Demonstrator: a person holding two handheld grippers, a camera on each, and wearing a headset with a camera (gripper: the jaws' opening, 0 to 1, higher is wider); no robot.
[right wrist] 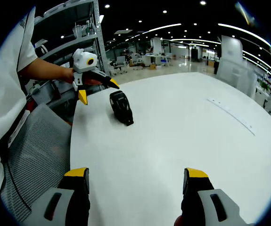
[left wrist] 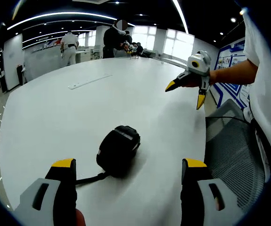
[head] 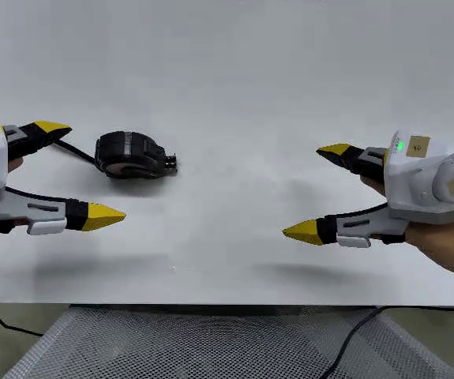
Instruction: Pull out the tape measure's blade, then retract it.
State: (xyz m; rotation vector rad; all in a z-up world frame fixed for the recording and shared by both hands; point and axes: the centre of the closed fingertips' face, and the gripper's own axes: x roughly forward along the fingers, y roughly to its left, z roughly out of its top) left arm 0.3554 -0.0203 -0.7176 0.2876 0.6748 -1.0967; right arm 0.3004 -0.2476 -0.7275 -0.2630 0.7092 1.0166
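The black tape measure (head: 130, 155) lies on the left part of the white table (head: 234, 95), its long axis running left to right. What I take for the blade mouth (head: 171, 164) points right, and its wrist strap (head: 76, 150) trails left. It sits just ahead of my left gripper (right wrist: 99, 93), roughly in line with the gap between the jaws, so that hand is much the nearer and should pin the case. The left jaws are spread wide and hold nothing. My right gripper (head: 302, 191) hovers well apart on the right, aimed left at the tape measure, jaws likewise parted and empty. I judge the blade is not yet drawn
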